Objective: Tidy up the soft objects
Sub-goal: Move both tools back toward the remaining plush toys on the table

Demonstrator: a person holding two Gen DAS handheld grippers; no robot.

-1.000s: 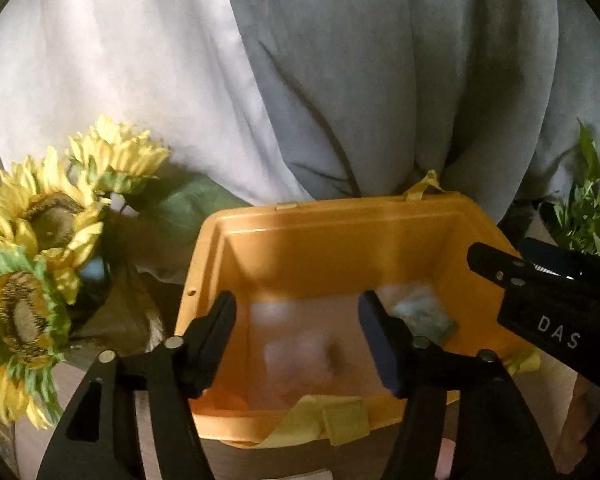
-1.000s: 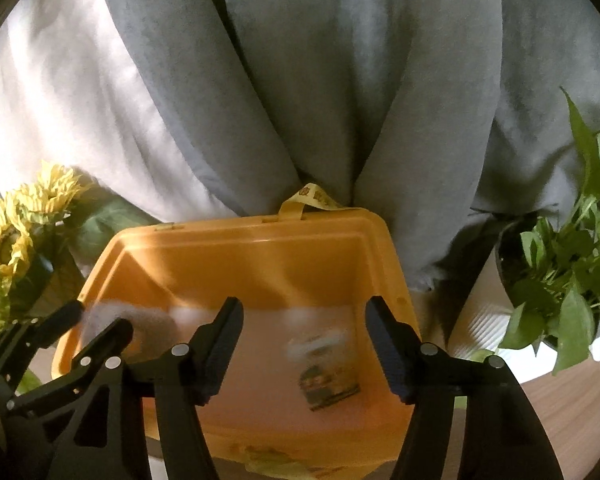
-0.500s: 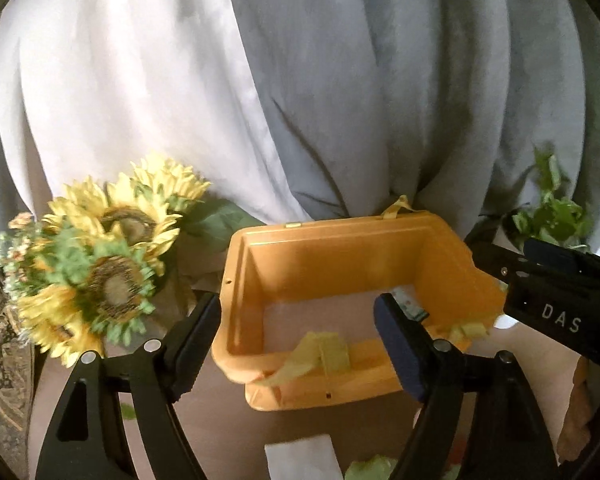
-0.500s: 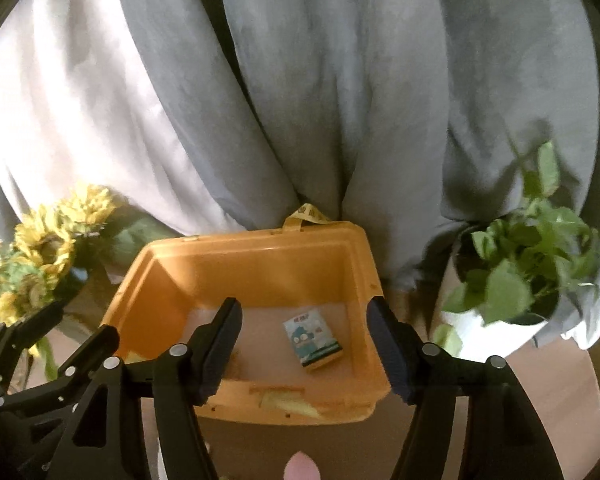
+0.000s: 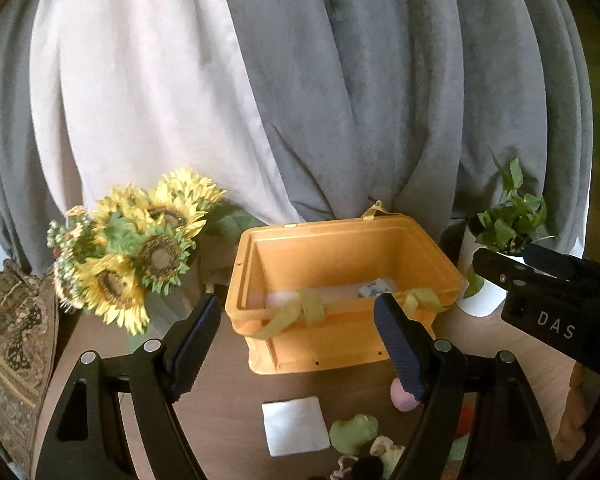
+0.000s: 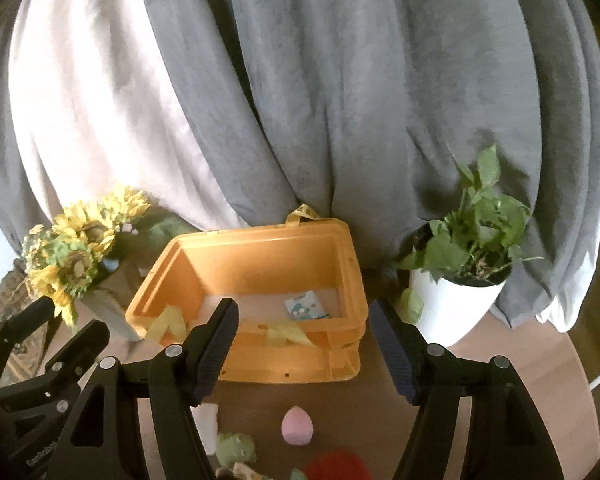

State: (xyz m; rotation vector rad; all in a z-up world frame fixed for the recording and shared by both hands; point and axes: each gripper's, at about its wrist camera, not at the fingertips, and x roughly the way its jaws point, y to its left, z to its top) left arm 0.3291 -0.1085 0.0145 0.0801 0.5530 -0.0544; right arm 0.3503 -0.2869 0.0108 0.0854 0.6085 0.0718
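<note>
Left wrist view shows the left claw (image 5: pixel 296 340) released, its jaws spread wide with nothing between them, hanging above the brown table (image 5: pixel 220 412); straight ahead of it stands the orange bin (image 5: pixel 340 344), with yellow-green straps (image 5: pixel 300 312) draped over its near rim and a small blue-and-white packet (image 5: pixel 376 289) lying on its pale floor toward the right; below the claw, nearer than the bin, a white square pad (image 5: pixel 294 426) lies flat on the table, with a green soft toy (image 5: pixel 354 432) just beside its right edge and a pink egg-shaped sponge (image 5: pixel 402 396) partly hidden behind the right finger; to the claw's left stands a bunch of sunflowers (image 5: pixel 140 256), and to its right a potted plant (image 5: pixel 500 236) in a white pot, partly covered by the other claw's black body; grey and white curtains (image 5: pixel 300 100) fill the background; right wrist view shows the right claw (image 6: pixel 304 344) likewise released and empty, jaws apart, with the orange bin (image 6: pixel 260 364) ahead and slightly left; the packet (image 6: pixel 307 307) sits inside near the bin's right wall; the pink sponge (image 6: pixel 297 432) lies on the table between the fingers and nearer than the bin; a red soft object (image 6: pixel 338 466), blurred, shows at the bottom edge; the potted plant (image 6: pixel 460 300) stands ahead to the right, just beside the bin.
</note>
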